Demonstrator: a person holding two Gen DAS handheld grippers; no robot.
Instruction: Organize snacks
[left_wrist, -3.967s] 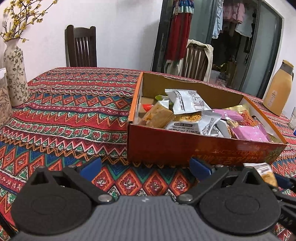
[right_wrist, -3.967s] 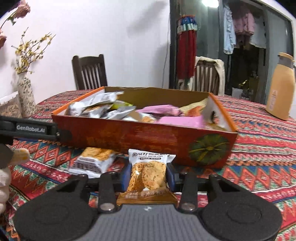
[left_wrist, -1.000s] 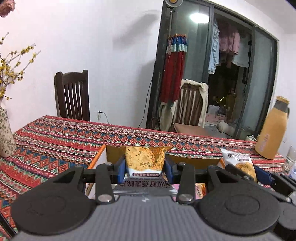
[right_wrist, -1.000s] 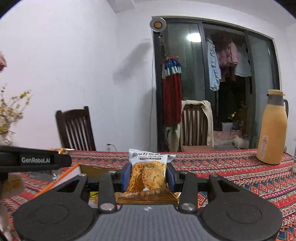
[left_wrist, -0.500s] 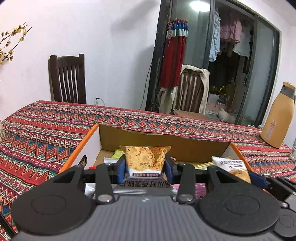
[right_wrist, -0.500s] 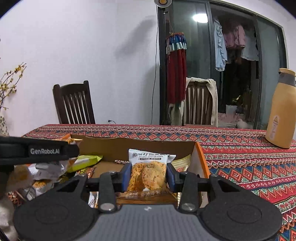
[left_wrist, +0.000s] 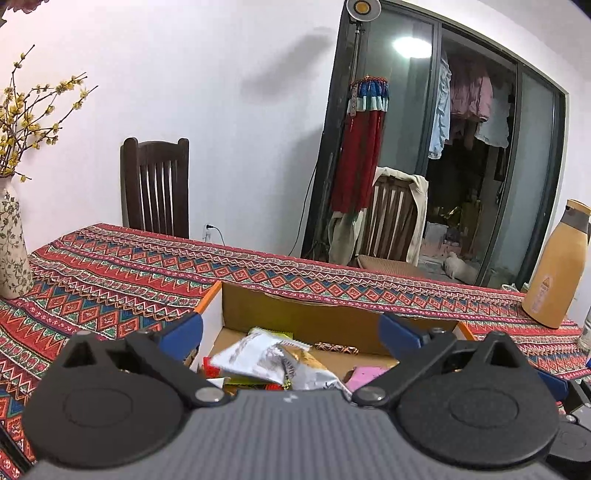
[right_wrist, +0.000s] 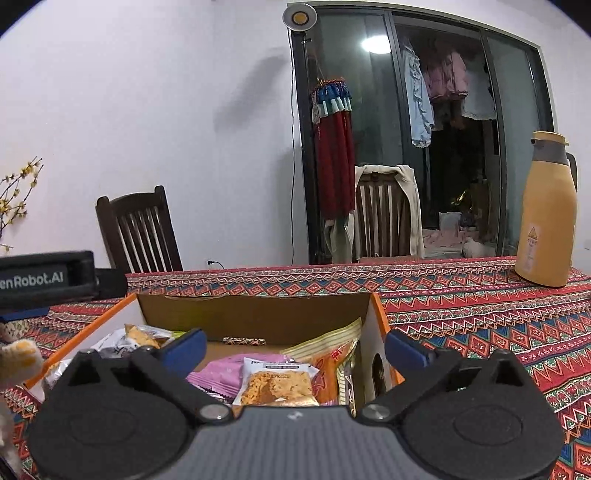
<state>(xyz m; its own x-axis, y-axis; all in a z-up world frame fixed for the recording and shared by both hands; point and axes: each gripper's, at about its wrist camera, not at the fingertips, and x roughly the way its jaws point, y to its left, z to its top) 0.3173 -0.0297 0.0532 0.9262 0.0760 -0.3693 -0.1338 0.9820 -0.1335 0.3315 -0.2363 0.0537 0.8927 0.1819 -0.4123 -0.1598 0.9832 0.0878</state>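
Observation:
An orange cardboard box (left_wrist: 295, 314) (right_wrist: 255, 314) sits on the patterned tablecloth and holds several snack packets. My left gripper (left_wrist: 291, 332) is open and empty above the box's left part, over a silver packet (left_wrist: 266, 360). My right gripper (right_wrist: 295, 345) is open and empty above the box's right part. Below it lies a cracker packet (right_wrist: 279, 384) on pink packets (right_wrist: 225, 371), next to an orange-striped packet (right_wrist: 332, 354).
A tan thermos (right_wrist: 546, 210) (left_wrist: 556, 266) stands on the table at the right. A flower vase (left_wrist: 11, 240) stands at the left. Two wooden chairs (left_wrist: 155, 184) (right_wrist: 388, 214) are behind the table. The left gripper's body (right_wrist: 48, 280) shows at the right wrist view's left edge.
Both grippers have opened and let go of their cracker packets, which now lie in the box. Half a second ago each was shut on a packet above the box.

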